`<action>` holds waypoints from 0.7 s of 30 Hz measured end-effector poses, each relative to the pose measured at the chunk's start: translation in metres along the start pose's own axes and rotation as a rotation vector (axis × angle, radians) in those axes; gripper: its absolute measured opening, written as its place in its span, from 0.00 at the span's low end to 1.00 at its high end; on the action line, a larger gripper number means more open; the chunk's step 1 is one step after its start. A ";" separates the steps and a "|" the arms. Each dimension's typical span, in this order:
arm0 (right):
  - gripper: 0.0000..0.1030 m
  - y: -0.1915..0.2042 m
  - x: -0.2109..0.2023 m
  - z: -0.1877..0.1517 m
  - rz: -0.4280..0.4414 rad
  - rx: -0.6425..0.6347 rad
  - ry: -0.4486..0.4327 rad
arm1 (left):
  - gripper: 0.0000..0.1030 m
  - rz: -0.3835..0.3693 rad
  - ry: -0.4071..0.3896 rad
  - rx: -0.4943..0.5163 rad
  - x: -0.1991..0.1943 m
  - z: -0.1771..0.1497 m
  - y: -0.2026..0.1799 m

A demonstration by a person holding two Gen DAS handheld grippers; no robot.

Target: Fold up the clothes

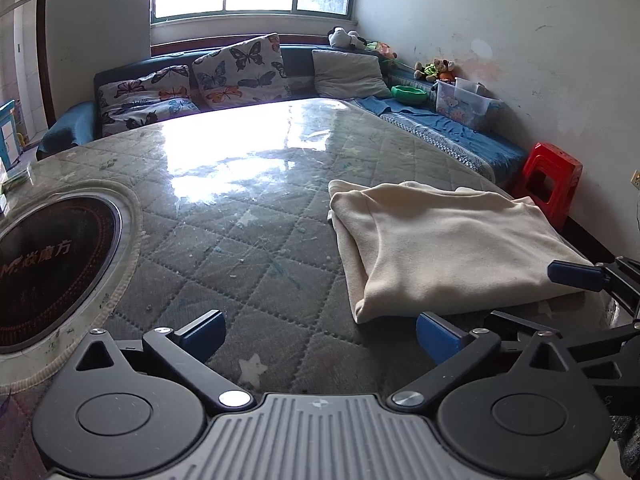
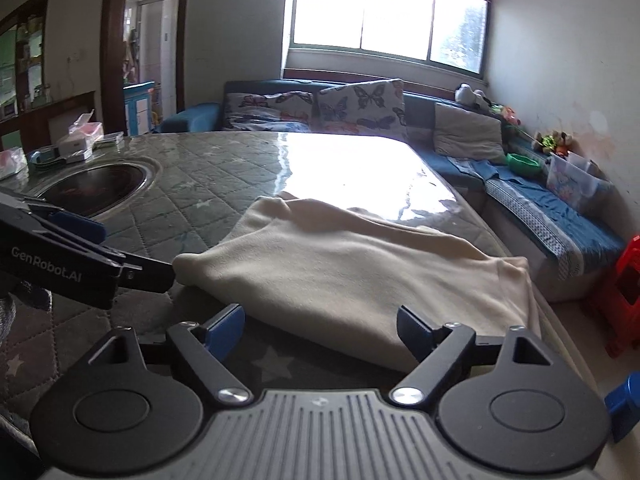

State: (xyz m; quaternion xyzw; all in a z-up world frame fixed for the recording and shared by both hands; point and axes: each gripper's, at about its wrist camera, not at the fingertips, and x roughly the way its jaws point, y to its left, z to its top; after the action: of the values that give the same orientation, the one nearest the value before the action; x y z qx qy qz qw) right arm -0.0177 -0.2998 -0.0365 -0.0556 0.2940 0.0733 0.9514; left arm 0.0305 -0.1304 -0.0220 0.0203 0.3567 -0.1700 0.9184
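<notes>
A cream garment [image 1: 436,240] lies folded into a flat rectangle on the quilted green table [image 1: 240,240]. It also shows in the right wrist view [image 2: 352,276]. My left gripper [image 1: 320,334] is open and empty, low over the table just left of the garment's near corner. My right gripper [image 2: 322,330] is open and empty, at the garment's near edge without holding it. The right gripper's fingers [image 1: 576,272] show at the garment's right side in the left wrist view. The left gripper [image 2: 76,248] shows at the garment's left corner in the right wrist view.
A round black hob [image 1: 48,264] is set into the table at the left. A sofa with butterfly cushions [image 1: 236,68] runs behind the table. A red stool [image 1: 552,180] stands at the right. Boxes and tissues [image 2: 76,144] sit at the table's far left.
</notes>
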 end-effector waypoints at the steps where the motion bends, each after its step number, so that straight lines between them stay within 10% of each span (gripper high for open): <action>1: 0.89 -0.001 -0.001 -0.001 -0.008 0.009 0.002 | 1.00 -0.003 0.003 -0.002 0.000 -0.001 0.000; 21: 1.00 0.004 -0.014 -0.018 -0.123 0.059 0.026 | 1.00 0.012 -0.012 0.002 -0.017 -0.020 -0.008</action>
State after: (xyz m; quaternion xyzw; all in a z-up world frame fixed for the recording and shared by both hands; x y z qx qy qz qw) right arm -0.0396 -0.3001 -0.0436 -0.0465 0.3046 0.0055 0.9513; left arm 0.0035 -0.1293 -0.0248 0.0226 0.3510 -0.1650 0.9214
